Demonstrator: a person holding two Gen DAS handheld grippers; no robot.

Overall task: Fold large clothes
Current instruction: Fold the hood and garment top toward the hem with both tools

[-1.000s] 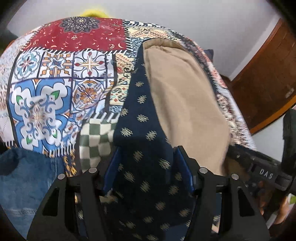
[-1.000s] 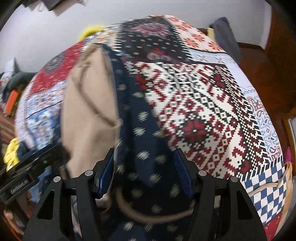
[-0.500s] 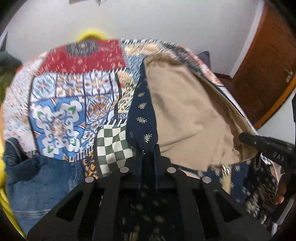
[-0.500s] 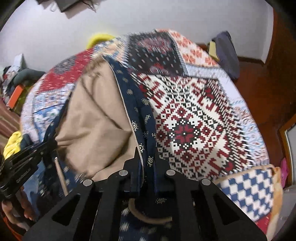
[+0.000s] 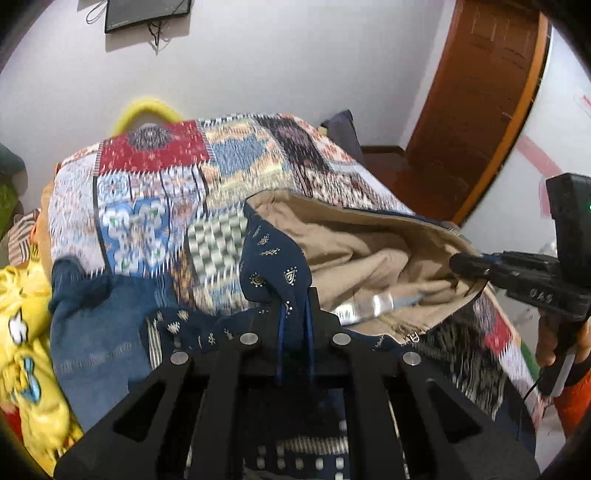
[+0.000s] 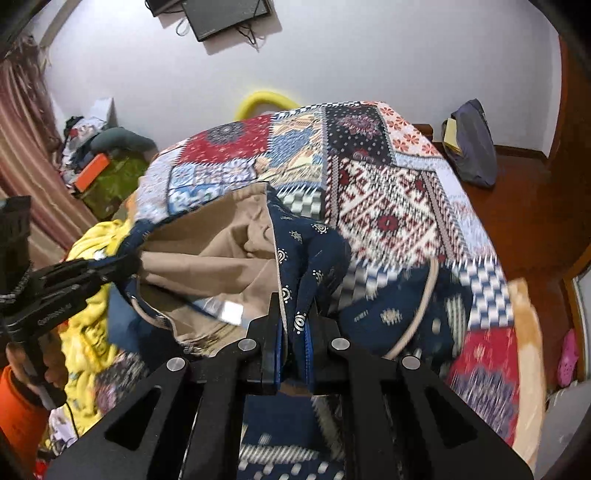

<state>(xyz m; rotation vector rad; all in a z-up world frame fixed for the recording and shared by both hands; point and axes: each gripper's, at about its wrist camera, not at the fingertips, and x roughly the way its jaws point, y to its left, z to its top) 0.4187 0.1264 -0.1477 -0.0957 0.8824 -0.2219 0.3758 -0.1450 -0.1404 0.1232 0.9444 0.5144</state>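
Writing: "DAS" is stamped in pale letters on the right gripper's black body in the left wrist view; the lettering on the left gripper's body in the right wrist view is too blurred to read.
Grippers: two, one per hand.
Left gripper (image 5: 294, 295): clenched on a bunched navy edge of the garment.
Right gripper (image 6: 294, 310): clenched on another navy edge of the same garment; in the left wrist view its tip (image 5: 466, 265) pinches the tan lining's rim.
Garment (image 5: 273, 254): one, navy with small pale motifs, tan lining (image 6: 207, 254); it hangs slack between the two grippers, raised above the bedspread, lining facing up and a pale label inside, unreadable.
Bedspread (image 6: 399, 199): one patchwork cover, many patterned squares.
Jeans (image 5: 92, 332): one blue pair, left of the garment.
Yellow cloth (image 5: 26, 325): one, at the left edge.
Wall screen (image 6: 225, 14): one, dark.
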